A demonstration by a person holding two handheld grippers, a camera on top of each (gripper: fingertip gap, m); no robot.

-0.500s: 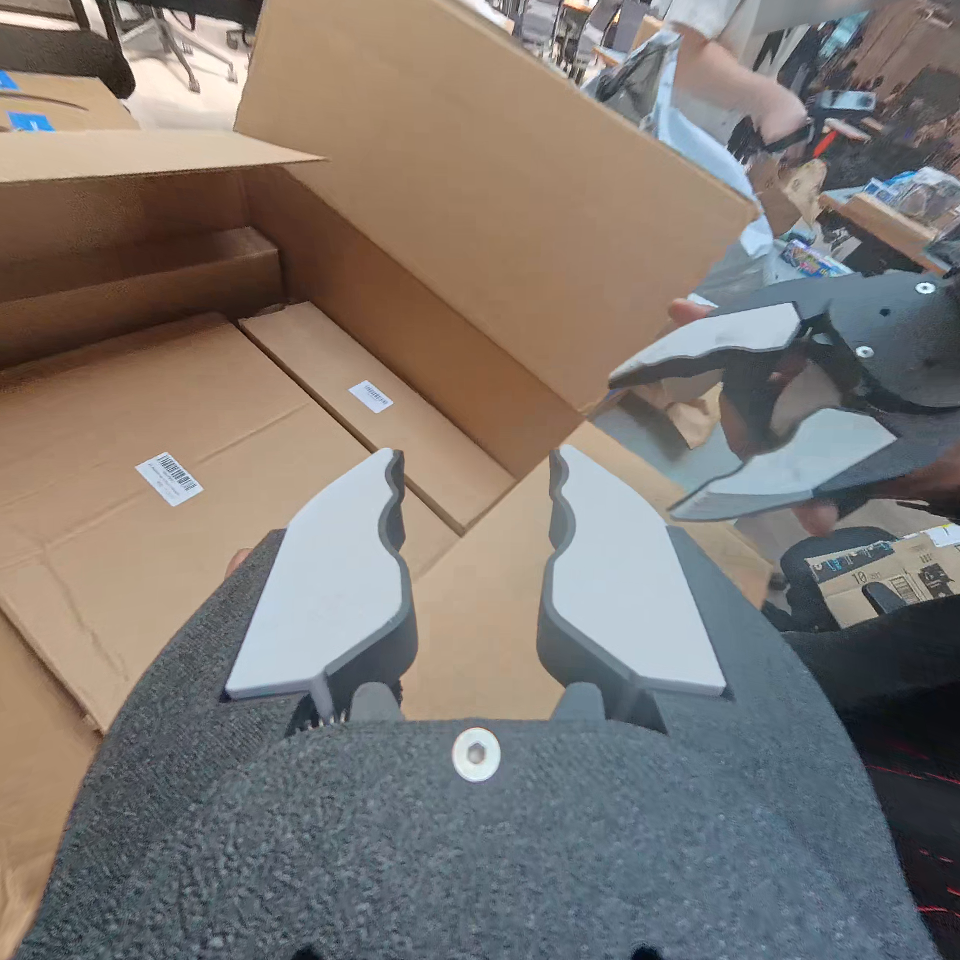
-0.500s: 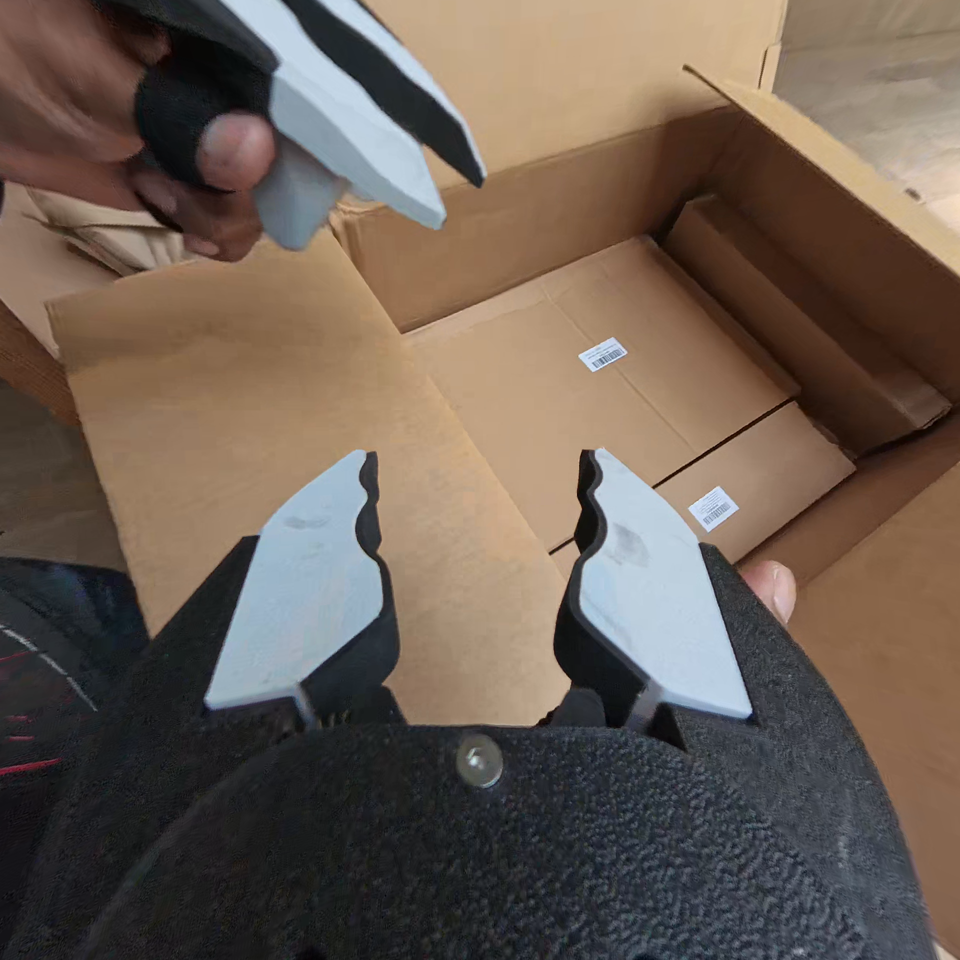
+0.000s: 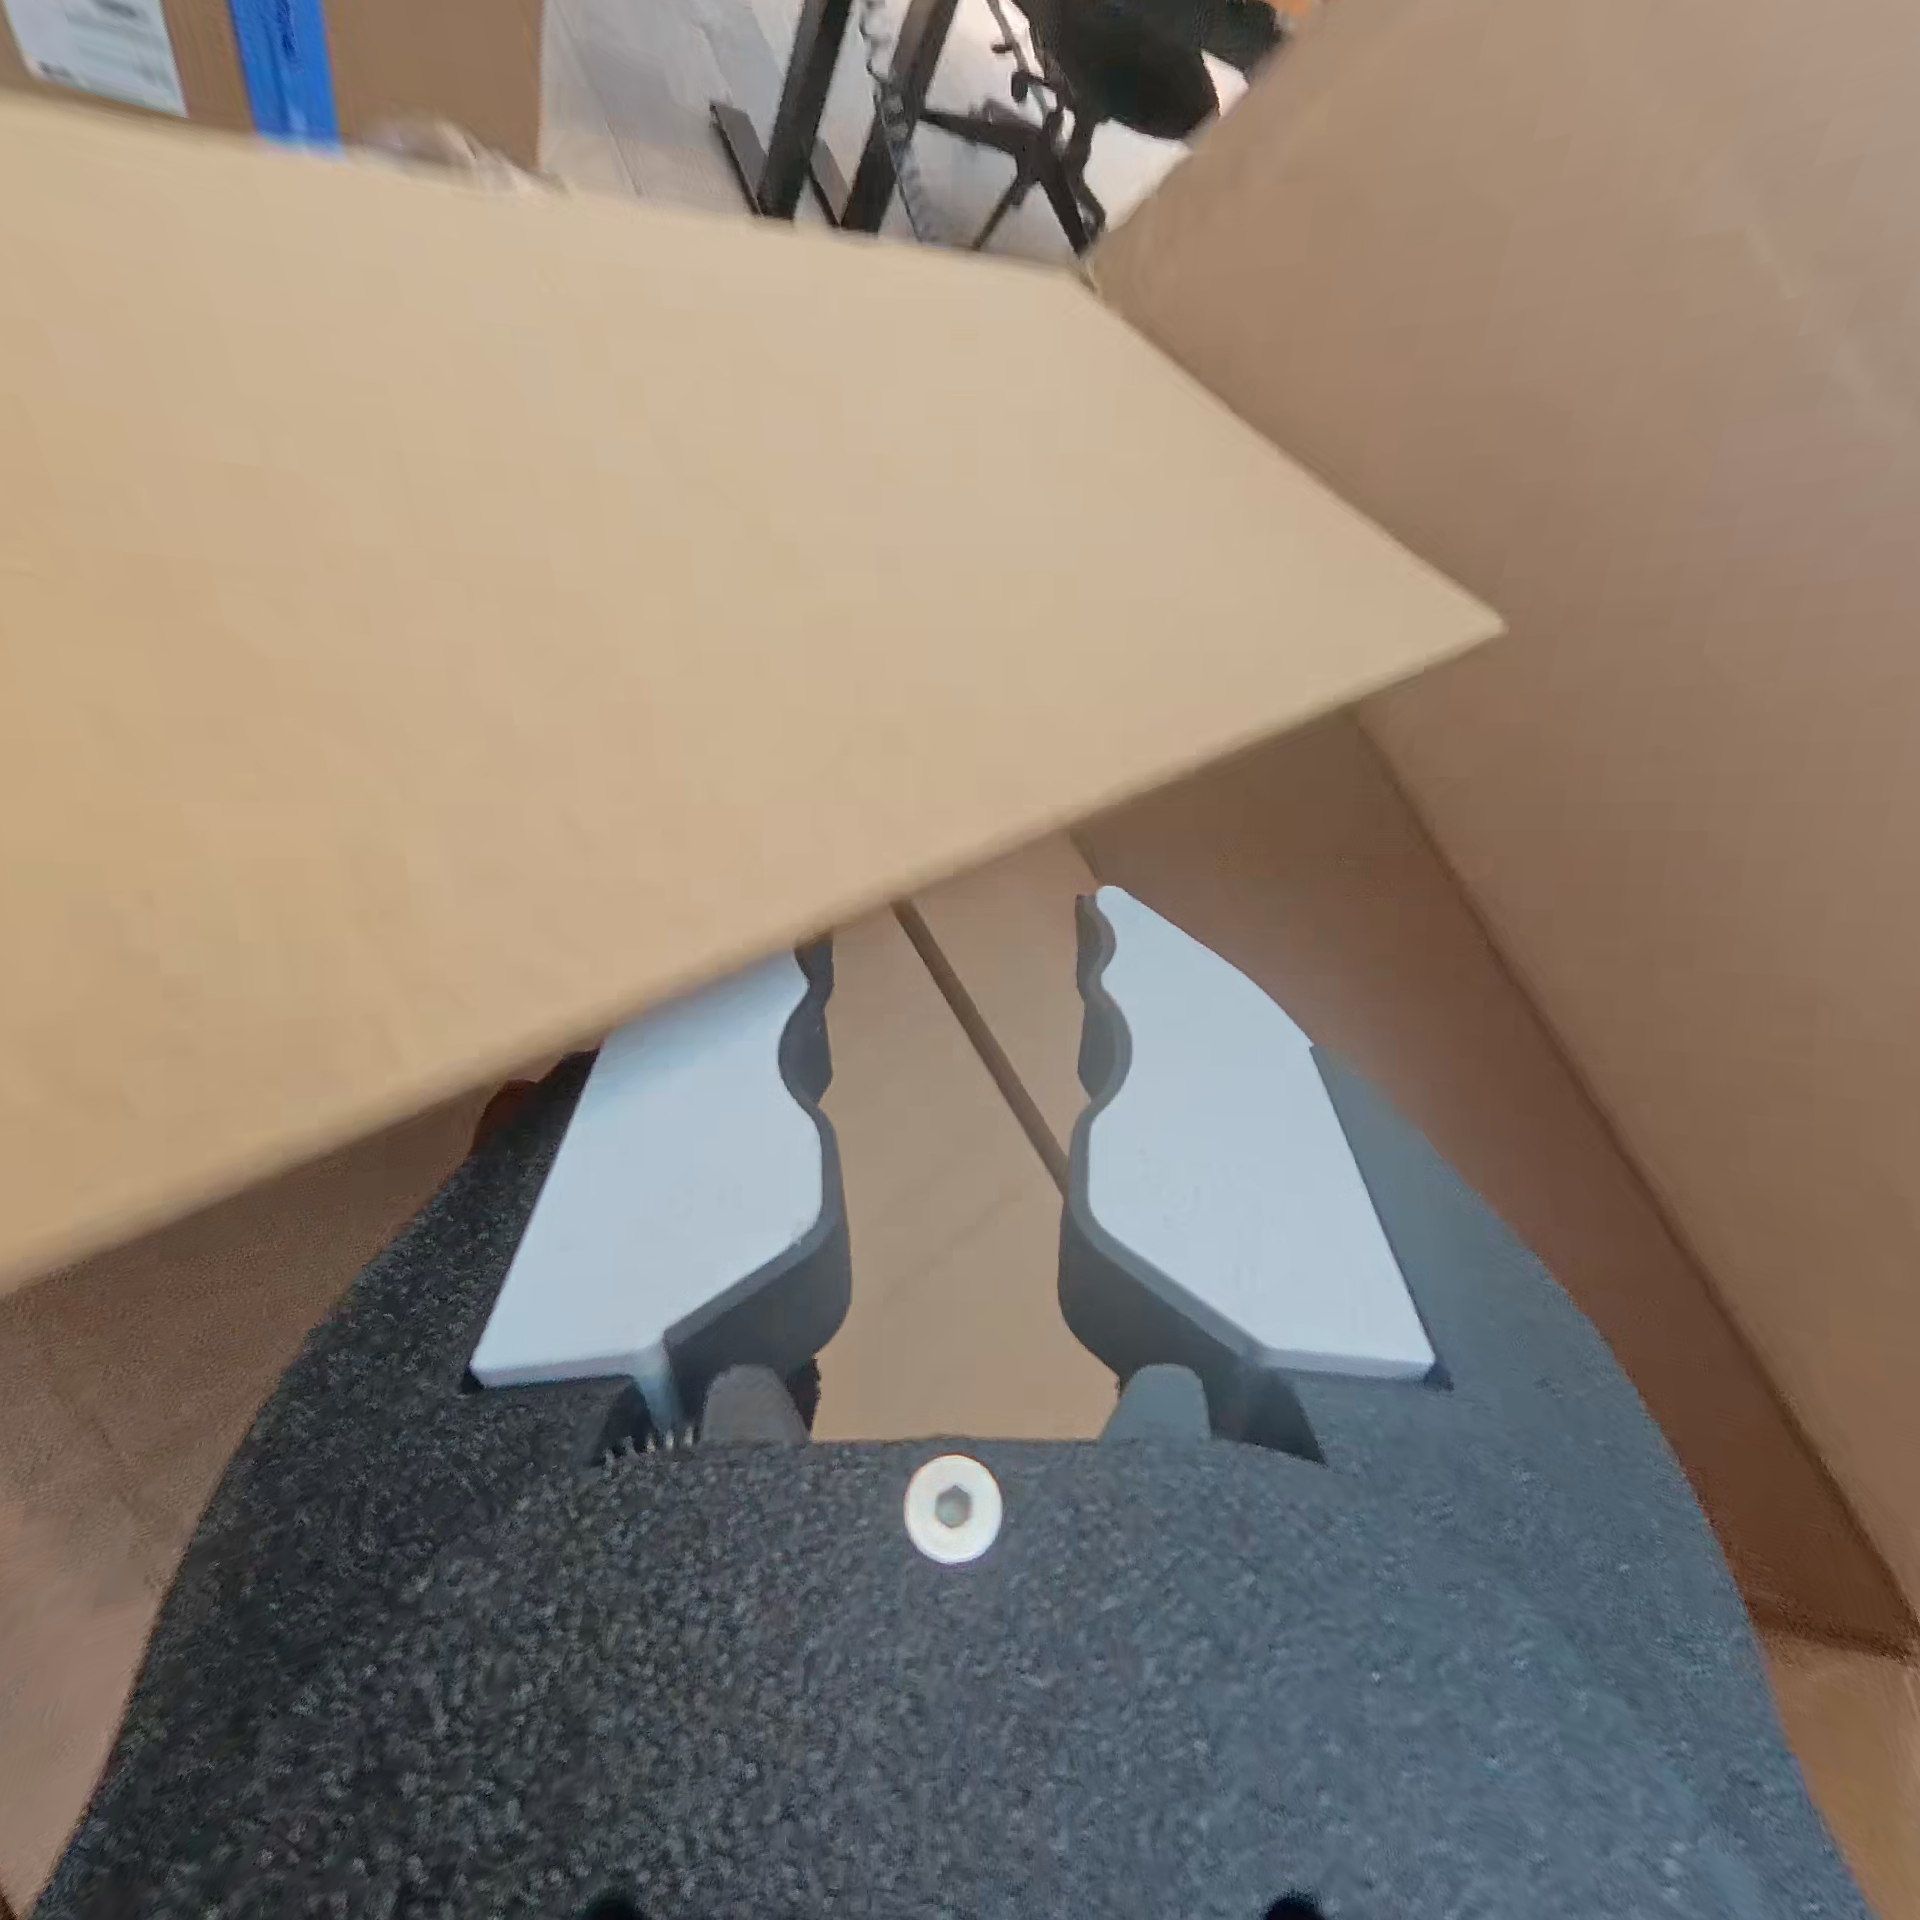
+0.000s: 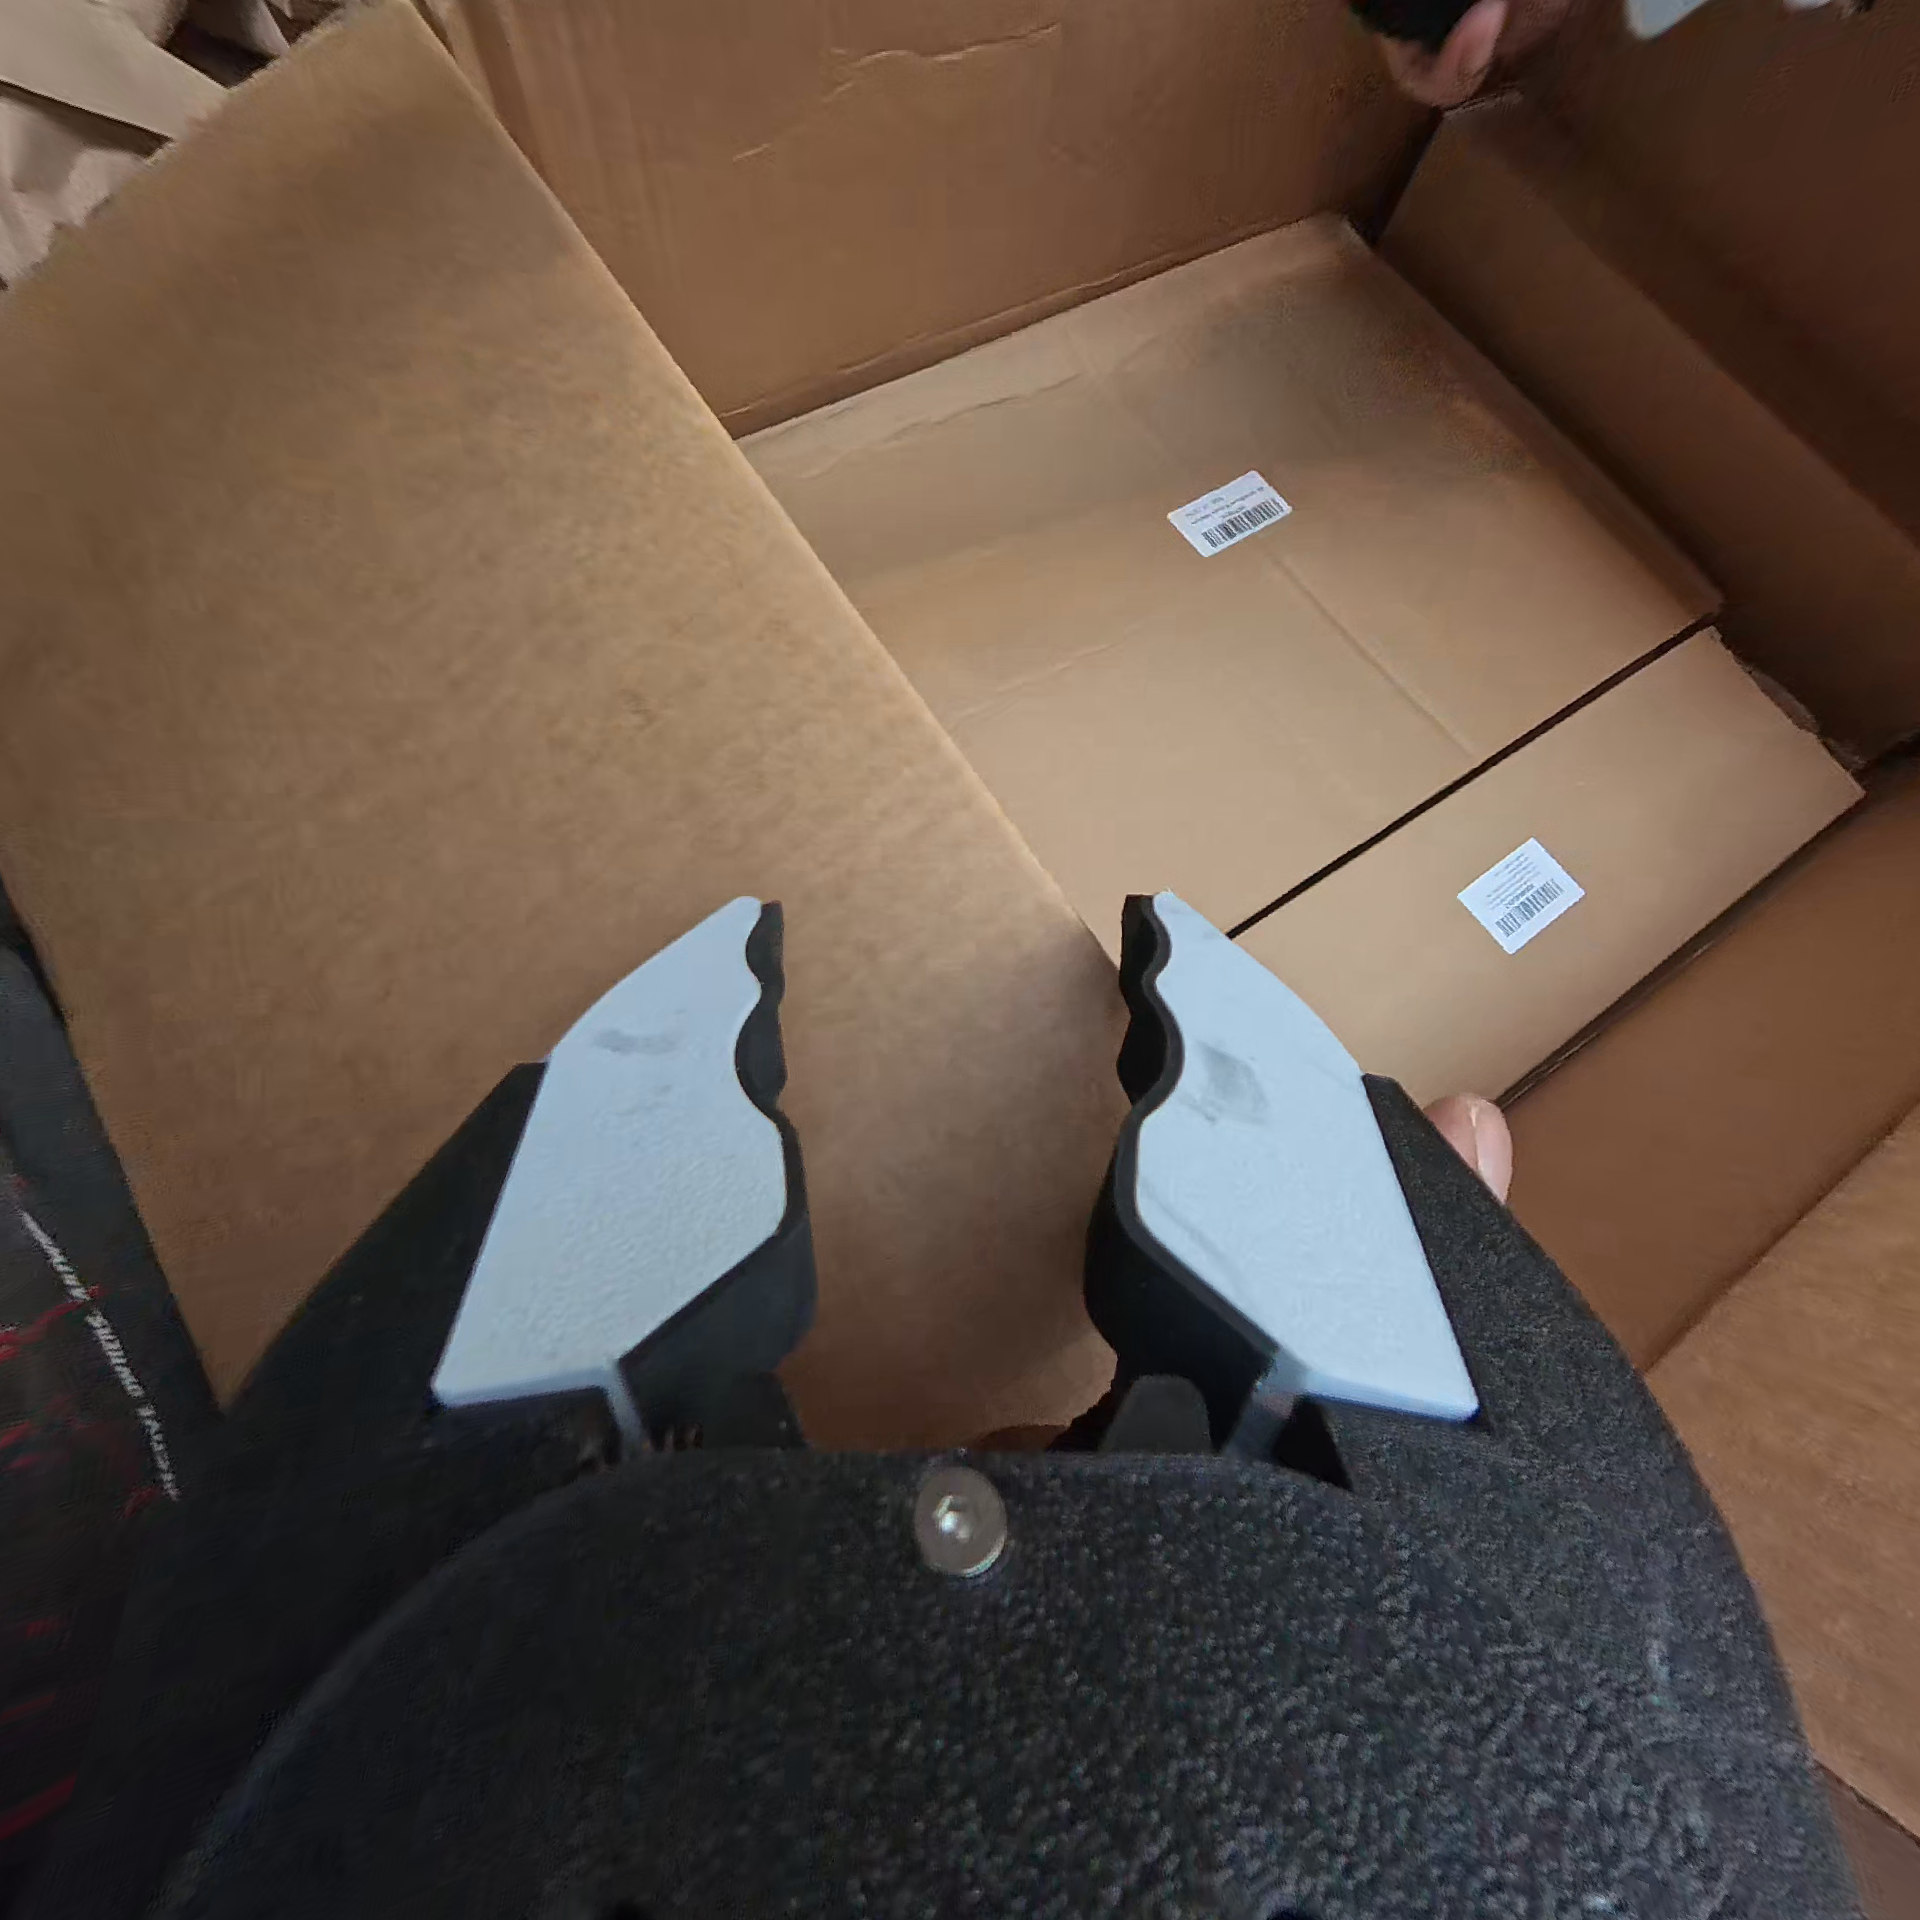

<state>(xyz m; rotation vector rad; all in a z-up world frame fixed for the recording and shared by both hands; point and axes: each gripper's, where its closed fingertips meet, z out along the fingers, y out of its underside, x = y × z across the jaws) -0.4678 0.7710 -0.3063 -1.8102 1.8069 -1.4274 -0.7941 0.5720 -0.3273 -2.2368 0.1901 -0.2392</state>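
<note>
Left gripper (image 3: 951, 935) open, empty, its left fingertip tucked under a cardboard flap (image 3: 623, 644). Right gripper (image 4: 951, 914) open, empty, above another flap (image 4: 436, 644) beside two flat labelled boxes (image 4: 1195, 665).

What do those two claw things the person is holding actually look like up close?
Both match: the left gripper and right gripper each have a rough, grainy black body with one silver hex screw in the middle. Two flat pale grey fingers stick forward, lined inside with wavy black padding. The right one's grey plates show dark smudges. No cables show.
</note>
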